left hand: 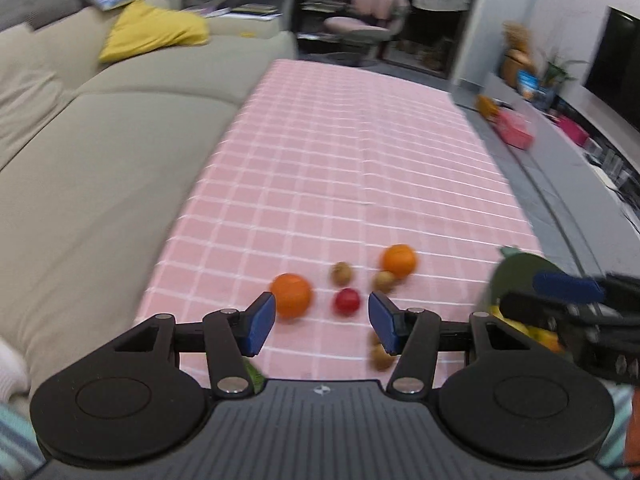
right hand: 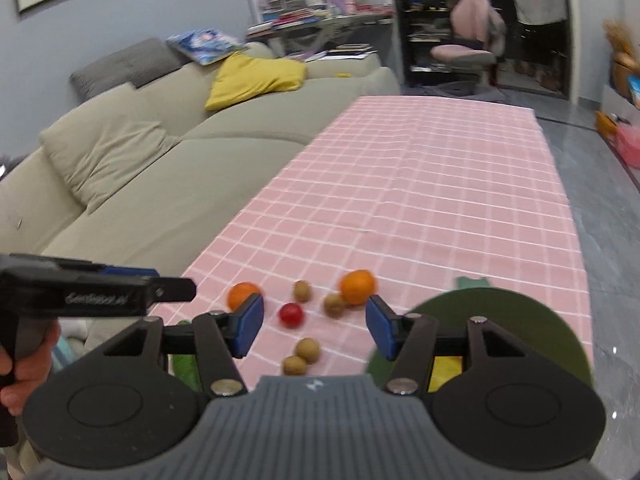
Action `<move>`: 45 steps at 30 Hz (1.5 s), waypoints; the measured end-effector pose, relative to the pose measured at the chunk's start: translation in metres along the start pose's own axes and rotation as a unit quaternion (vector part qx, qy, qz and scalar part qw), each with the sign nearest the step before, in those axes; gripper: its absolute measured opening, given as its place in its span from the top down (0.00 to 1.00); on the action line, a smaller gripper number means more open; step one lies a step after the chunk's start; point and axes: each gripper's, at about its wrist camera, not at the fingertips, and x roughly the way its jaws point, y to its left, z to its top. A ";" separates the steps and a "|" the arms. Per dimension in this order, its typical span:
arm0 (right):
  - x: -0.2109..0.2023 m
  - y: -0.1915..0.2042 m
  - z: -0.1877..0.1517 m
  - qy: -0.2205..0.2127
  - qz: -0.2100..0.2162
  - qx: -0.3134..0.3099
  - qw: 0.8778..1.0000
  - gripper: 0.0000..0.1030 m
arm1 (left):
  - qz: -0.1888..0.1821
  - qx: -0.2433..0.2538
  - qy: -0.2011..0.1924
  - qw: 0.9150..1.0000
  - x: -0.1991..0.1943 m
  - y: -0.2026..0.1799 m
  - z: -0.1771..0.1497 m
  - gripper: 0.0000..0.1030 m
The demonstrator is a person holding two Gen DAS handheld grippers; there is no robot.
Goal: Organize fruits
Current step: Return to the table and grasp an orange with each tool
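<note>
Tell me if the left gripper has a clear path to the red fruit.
Probably yes. The left gripper is open, and the red fruit lies on the cloth just ahead, between its fingers, with nothing in front. An orange sits close by the left finger.

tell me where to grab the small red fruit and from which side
Grip the small red fruit across its widest middle, coming from above. It is round and sits alone on the pink checked tablecloth, with open cloth on its left and right for the jaws to drop into. The nearest brown fruit lies to its right, apart from it, so close left-to-right.
</note>
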 end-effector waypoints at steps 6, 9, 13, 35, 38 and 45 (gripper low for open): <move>0.026 0.016 0.001 0.032 -0.004 -0.015 0.999 0.47 | 0.006 -0.043 0.007 0.999 0.009 0.019 0.002 0.39; 0.038 0.015 0.004 0.049 -0.022 -0.015 0.998 0.47 | 0.003 -0.048 0.010 0.999 0.017 0.022 0.003 0.39; 0.048 0.010 0.007 0.064 -0.042 -0.024 0.997 0.47 | -0.015 -0.079 0.012 0.997 0.025 0.030 0.004 0.39; 0.127 -0.014 0.016 0.091 -0.057 -0.065 0.992 0.62 | -0.004 -0.128 0.061 0.990 0.105 0.033 -0.003 0.38; 0.142 -0.023 0.024 0.096 -0.054 -0.046 0.993 0.62 | 0.001 -0.147 0.059 0.987 0.114 0.036 -0.002 0.33; 0.173 -0.039 0.035 0.120 -0.058 -0.010 0.991 0.61 | 0.023 -0.140 0.071 0.987 0.130 0.029 0.000 0.33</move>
